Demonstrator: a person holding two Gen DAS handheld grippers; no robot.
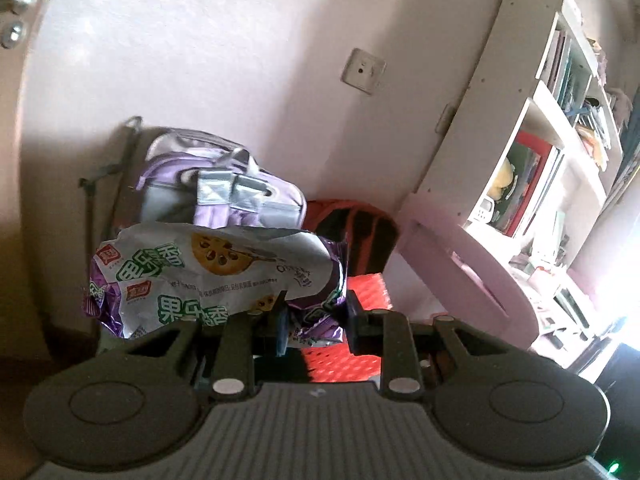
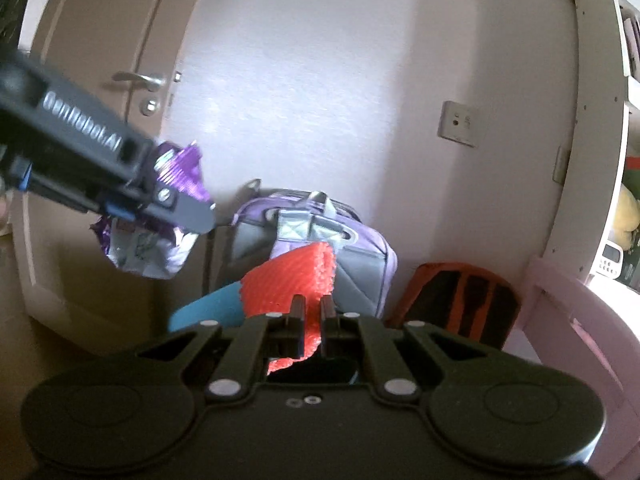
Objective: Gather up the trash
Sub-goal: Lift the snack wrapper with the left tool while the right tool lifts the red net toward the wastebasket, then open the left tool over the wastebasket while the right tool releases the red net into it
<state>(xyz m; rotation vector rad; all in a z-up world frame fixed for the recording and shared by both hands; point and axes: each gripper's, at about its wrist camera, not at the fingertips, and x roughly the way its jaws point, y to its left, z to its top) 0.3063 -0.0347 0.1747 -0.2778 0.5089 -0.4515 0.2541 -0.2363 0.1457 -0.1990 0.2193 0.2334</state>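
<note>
1. Trash was already in both claws: the left claw (image 1: 316,312) was clamped on a crumpled snack wrapper (image 1: 208,276), white and purple with green lettering, and the right claw (image 2: 312,312) was pinched together on a piece of red foam netting (image 2: 292,280).
2. From the right wrist view, the left claw (image 2: 188,208) hung up and to the left of the right claw, with the snack wrapper (image 2: 148,252) dangling beneath its fingers, clear of any surface.
3. Beyond both claws stood a purple backpack (image 1: 224,184) against the wall, with an orange-and-black bag (image 2: 460,296) to its right and a white bookshelf (image 1: 540,140) further right.
4. A blue curved edge (image 2: 204,308) showed just below and left of the netting; whether it was a bin rim, I could not tell.
5. I judged the step in hand to be carrying both pieces to a container, which no view clearly showed.
6. To do it well, both grips should hold firm, since the wrapper was caught only by one corner and could slip.
7. Each piece should be brought directly over the opening before its claw parts, one at a time, so that neither light scrap drifts aside.
</note>
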